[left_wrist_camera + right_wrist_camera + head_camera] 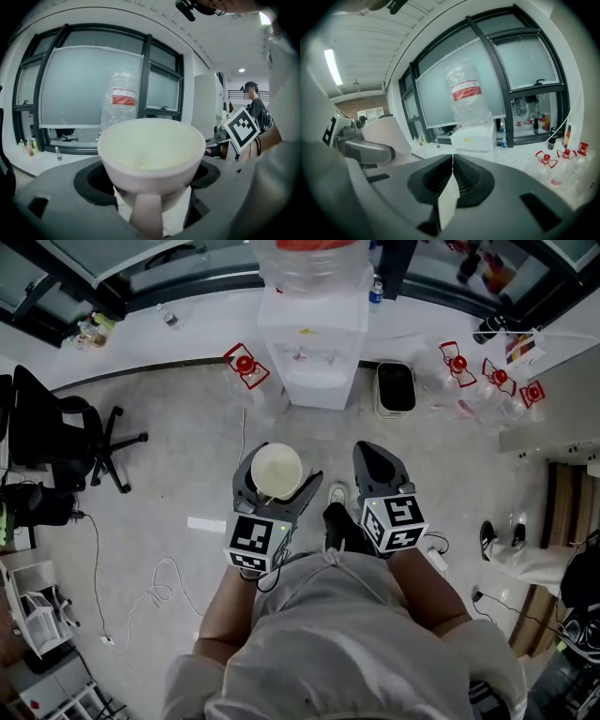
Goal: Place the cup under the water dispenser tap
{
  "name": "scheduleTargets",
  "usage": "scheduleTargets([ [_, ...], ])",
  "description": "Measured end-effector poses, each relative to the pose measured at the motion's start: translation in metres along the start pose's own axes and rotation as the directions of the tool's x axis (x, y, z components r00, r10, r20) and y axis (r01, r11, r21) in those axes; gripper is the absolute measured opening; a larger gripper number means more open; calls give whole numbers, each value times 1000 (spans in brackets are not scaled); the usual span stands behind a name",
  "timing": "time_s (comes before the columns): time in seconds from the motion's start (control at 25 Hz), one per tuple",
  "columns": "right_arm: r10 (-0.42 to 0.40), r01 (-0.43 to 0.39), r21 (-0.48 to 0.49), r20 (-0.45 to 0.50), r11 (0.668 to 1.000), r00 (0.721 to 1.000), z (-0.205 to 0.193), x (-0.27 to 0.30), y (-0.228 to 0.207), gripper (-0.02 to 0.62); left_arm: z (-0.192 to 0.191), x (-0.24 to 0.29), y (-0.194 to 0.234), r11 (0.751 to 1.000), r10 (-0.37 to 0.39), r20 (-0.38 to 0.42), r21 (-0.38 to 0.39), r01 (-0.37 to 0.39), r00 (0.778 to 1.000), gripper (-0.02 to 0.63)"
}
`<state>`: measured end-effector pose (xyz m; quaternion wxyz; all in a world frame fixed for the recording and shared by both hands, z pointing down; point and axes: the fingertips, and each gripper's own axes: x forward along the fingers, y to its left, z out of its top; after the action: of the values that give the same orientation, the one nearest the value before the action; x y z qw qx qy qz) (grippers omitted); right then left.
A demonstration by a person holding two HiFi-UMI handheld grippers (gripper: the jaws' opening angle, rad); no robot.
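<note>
Pale floor (pixel 187 427) fills the head view, and at its far edge, against the dark-framed windows, stands the white water dispenser (pixel 314 343) with its big clear bottle on top. Down near the person's body, the left claw (pixel 281 486) is clamped on the cup (pixel 277 468), and the left gripper view confirms it: the cream cup (pixel 152 152) sits upright between the jaws, mouth up, handle facing the camera, nothing visible inside. It's held above the floor, well short of the dispenser. The right claw (pixel 375 454) hovers just beside it, and in its own view the right claw (pixel 452 161) is clenched tight on nothing, jaws pressed together. Off to the left there's a black office chair (pixel 56 432), and a black bin (pixel 395 387) sits just right of the dispenser.
</note>
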<state>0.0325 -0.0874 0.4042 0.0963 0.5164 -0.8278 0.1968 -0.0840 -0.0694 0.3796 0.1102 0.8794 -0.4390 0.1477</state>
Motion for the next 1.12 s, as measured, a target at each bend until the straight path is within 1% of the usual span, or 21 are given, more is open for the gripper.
scheduleTargets([
  [0.16, 20, -20, -22, -25, 1000, 1000, 6, 31, -28, 28, 8, 46, 7, 1000, -12, -12, -16, 12, 1000, 459],
  [0.36, 42, -46, -51, -62, 998, 997, 5, 64, -53, 29, -3, 95, 19, 999, -15, -51, -37, 13, 999, 459],
  [0.44, 63, -67, -80, -54, 994, 997, 4, 79, -60, 29, -9, 111, 27, 1000, -1, -52, -25, 0, 999, 459],
  [0.56, 78, -84, -145, -45, 986, 996, 0, 101, -71, 29, -20, 132, 43, 998, 51, -20, 25, -50, 999, 459],
  [0.64, 66, -73, -146, -53, 987, 996, -6, 113, -81, 29, -32, 144, 52, 996, 65, -18, 64, -64, 998, 459],
  [0.72, 38, -48, -131, -75, 990, 996, -17, 124, -93, 29, -46, 156, 60, 996, 60, -43, 72, -56, 997, 459],
  [0.92, -38, 27, -99, -120, 995, 992, -43, 149, -120, 29, -85, 186, 76, 1000, 17, -122, 18, -15, 992, 459],
  [1.12, -83, 73, -79, -138, 994, 987, -72, 174, -134, 29, -124, 217, 86, 1000, -20, -143, -8, 19, 989, 459],
])
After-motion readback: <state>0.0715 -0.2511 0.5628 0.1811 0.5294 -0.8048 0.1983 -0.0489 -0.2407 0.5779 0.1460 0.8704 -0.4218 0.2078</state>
